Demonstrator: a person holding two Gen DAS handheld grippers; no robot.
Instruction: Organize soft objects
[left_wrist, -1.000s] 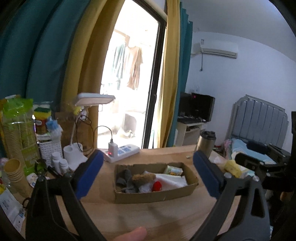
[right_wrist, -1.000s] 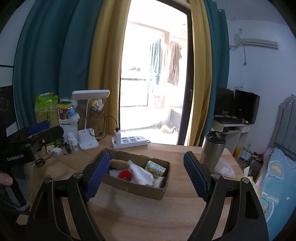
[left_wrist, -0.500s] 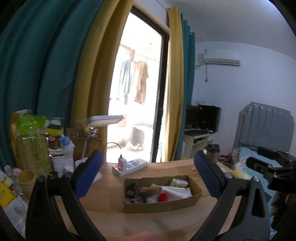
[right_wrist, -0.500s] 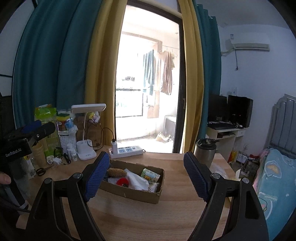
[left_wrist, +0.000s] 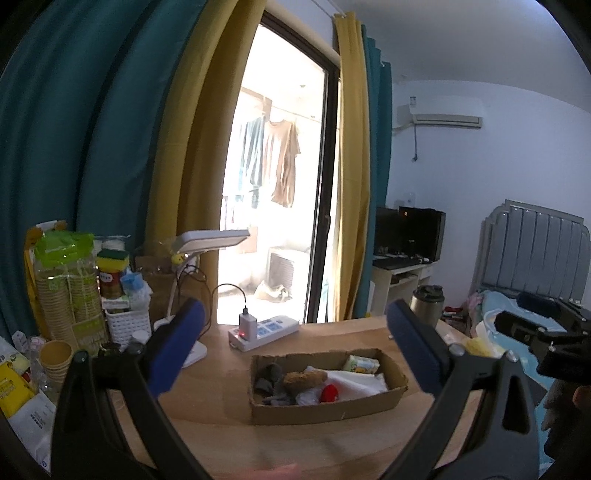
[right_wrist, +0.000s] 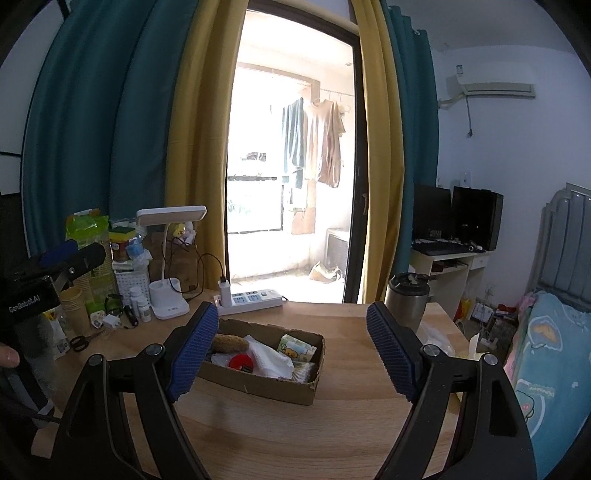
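A shallow cardboard box (left_wrist: 369, 406) (right_wrist: 266, 386) lies in the middle of the wooden table. In it are a brown fuzzy piece (left_wrist: 304, 378) (right_wrist: 229, 343), dark grey cloth (left_wrist: 269, 373), a red round thing (left_wrist: 328, 392) (right_wrist: 240, 361), white tissue (left_wrist: 360, 380) (right_wrist: 271, 356) and a small printed tissue pack (left_wrist: 361, 364) (right_wrist: 297, 349). My left gripper (left_wrist: 293, 350) stands open above the table, short of the box, with nothing between its blue pads. My right gripper (right_wrist: 290, 354) is open too, its left pad in front of the box's left end. Each gripper's body shows at the edge of the other's view.
A white power strip (left_wrist: 264, 330) (right_wrist: 251, 298) and a desk lamp (right_wrist: 168, 266) stand behind the box. Paper cups, bottles and a white basket (left_wrist: 127, 319) crowd the table's left end. A steel tumbler (right_wrist: 406, 299) stands at the right. A bed (right_wrist: 546, 354) lies beyond the table's right edge.
Both views have tilted up a little, so the box sits lower in each frame. The box's contents have not moved, and both grippers stay open.
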